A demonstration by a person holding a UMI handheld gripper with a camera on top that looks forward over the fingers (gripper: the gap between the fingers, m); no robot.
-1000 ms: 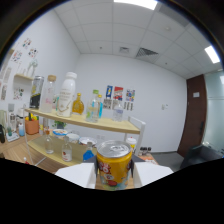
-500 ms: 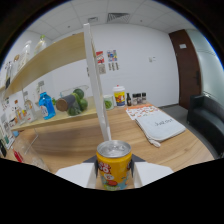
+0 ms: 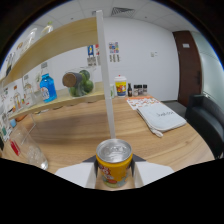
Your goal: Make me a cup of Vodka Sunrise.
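A yellow and orange drink can with a silver top stands upright between my gripper's two white fingers, which press on its sides. The can is held above a wooden table. Beyond it, past the white post of a shelf rack, a blue bottle and a glass jar rest on the lower wooden shelf. A clear glass sits on the table beside the gripper's left finger.
A yellow-lidded tub and small dark bottles stand at the table's far end. A white cloth and a printed sheet lie to the right. A dark chair is at the table's right edge, a brown door behind.
The gripper has swung right with the can still held. The shelf of bottles slid left, and the table, cloth and chair came into view, closer than half a second ago.
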